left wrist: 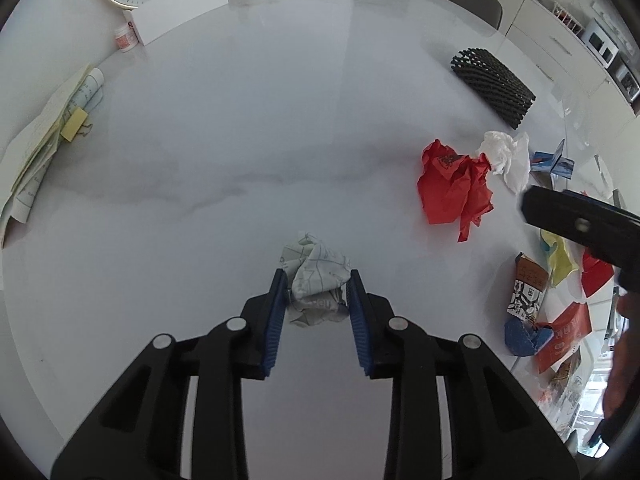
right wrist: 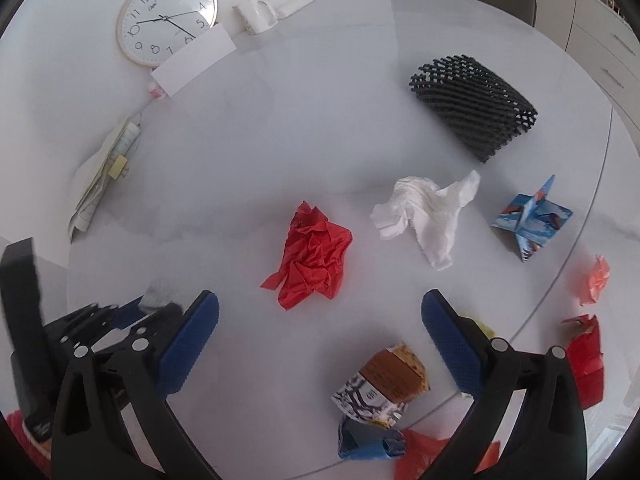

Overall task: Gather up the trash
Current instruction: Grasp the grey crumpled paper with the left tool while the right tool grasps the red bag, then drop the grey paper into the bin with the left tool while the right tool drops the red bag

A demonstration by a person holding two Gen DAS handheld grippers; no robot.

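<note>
Crumpled printed paper (left wrist: pixel 316 280) sits between the blue pads (left wrist: pixel 274 320) of the left gripper (left wrist: pixel 318 300), on the white marble table (left wrist: pixel 240 140). Both pads touch the wad's sides near their tips, with the jaws narrow and pinching it while it rests on the tabletop.

The right gripper (right wrist: pixel 320 320) hovers with its jaws spread wide and nothing between them. A crumpled red paper (right wrist: pixel 314 258) lies just ahead of its fingertips, a brown and black snack wrapper (right wrist: pixel 380 388) lies beneath the gap, and a blue wrapper (right wrist: pixel 370 442) touches that wrapper's near end. Farther off lie a crumpled white tissue (right wrist: pixel 424 212), a folded blue paper shape (right wrist: pixel 530 216) and a black foam net sleeve (right wrist: pixel 474 100). A wall clock (right wrist: pixel 168 18) lies flat at the far edge.
</note>
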